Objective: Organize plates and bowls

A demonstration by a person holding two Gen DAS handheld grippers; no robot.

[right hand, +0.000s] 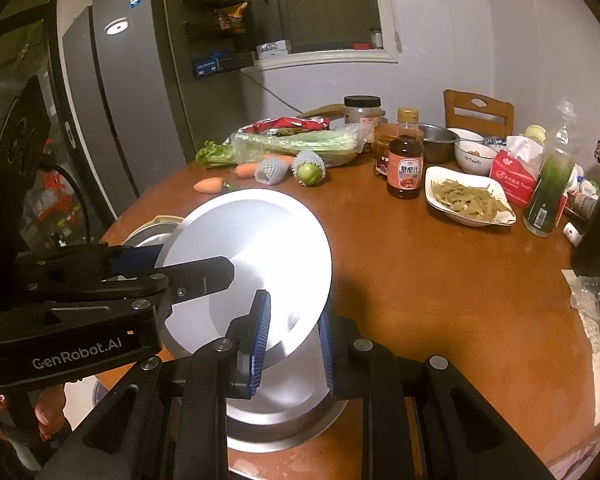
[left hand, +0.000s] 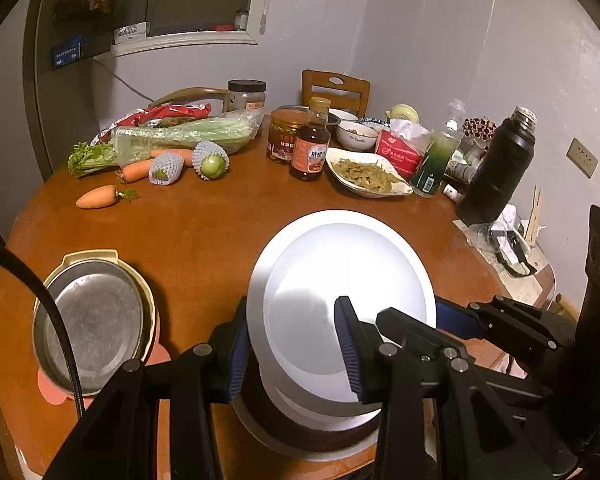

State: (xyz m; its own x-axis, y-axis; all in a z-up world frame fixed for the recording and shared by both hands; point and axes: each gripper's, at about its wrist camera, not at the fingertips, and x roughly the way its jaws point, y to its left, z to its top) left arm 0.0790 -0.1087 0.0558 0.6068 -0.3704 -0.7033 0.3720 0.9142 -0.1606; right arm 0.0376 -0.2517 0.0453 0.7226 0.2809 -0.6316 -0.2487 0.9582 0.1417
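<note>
A large white plate [left hand: 340,264] is held tilted over the near part of the round wooden table [left hand: 204,232]. My left gripper [left hand: 292,304] is shut on its left rim, one finger inside the plate and one behind it. From the right, my right gripper [left hand: 420,316] grips the opposite rim. In the right wrist view the plate [right hand: 252,240] sits between the right gripper [right hand: 294,306] pads, with the left gripper [right hand: 188,264] clamped on its far side. Under the plate a second pale round dish [right hand: 284,420] lies by the table's near edge; I cannot tell whether they touch.
A metal plate [left hand: 92,320] rests in a yellow-rimmed dish at the left. Further back lie carrots [left hand: 98,197], bagged celery [left hand: 180,134], a sauce bottle [left hand: 310,144], a dish of green food [left hand: 366,176] and a black flask [left hand: 500,168]. A fridge [right hand: 112,92] stands left of the table.
</note>
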